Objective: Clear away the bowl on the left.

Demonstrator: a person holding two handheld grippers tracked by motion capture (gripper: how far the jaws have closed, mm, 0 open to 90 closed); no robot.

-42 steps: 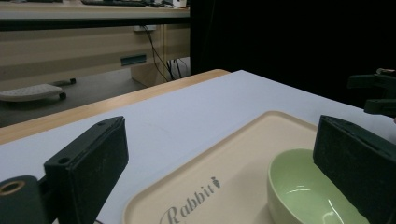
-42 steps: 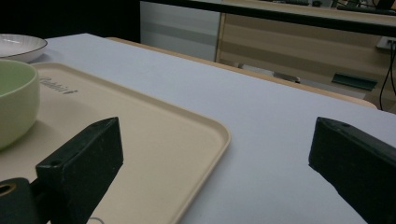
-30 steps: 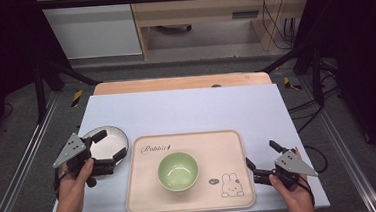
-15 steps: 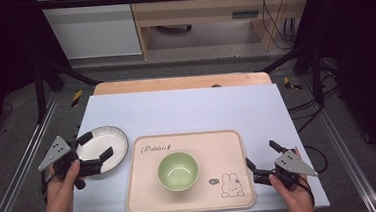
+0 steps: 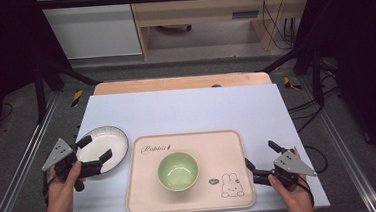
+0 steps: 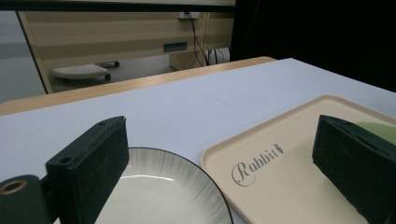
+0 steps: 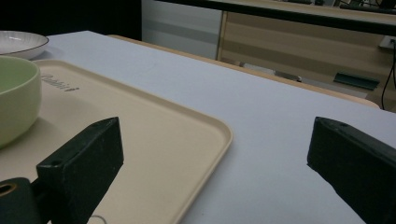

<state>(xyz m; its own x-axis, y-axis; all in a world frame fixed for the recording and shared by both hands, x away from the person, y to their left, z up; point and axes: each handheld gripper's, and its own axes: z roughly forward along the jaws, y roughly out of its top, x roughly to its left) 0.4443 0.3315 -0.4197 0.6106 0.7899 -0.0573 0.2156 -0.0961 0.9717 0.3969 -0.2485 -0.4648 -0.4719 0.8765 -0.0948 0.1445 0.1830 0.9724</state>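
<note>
Beige plastic rectangular tray [image 5: 146, 189] lies near the front edge of the pale blue table top [image 5: 186, 108], its long axis running left to right, with the word "Rabbit" printed toward its far left corner and a rabbit drawing near its front right corner. On it, slightly left of centre, stands 1 pale green round bowl [image 5: 178, 171], upright. Just beside the tray's left edge rests a white round plate with a thin dark rim [image 5: 109, 141]; from the left gripper view a narrow strip of table separates the 2. The left gripper [image 5: 95, 154] hovers over the plate's near side, jaws spread wide and empty. The right gripper [image 5: 261, 159] sits just off the tray's right edge, jaws likewise wide and empty. Behind the tray, the far half of the table lies bare.
</note>
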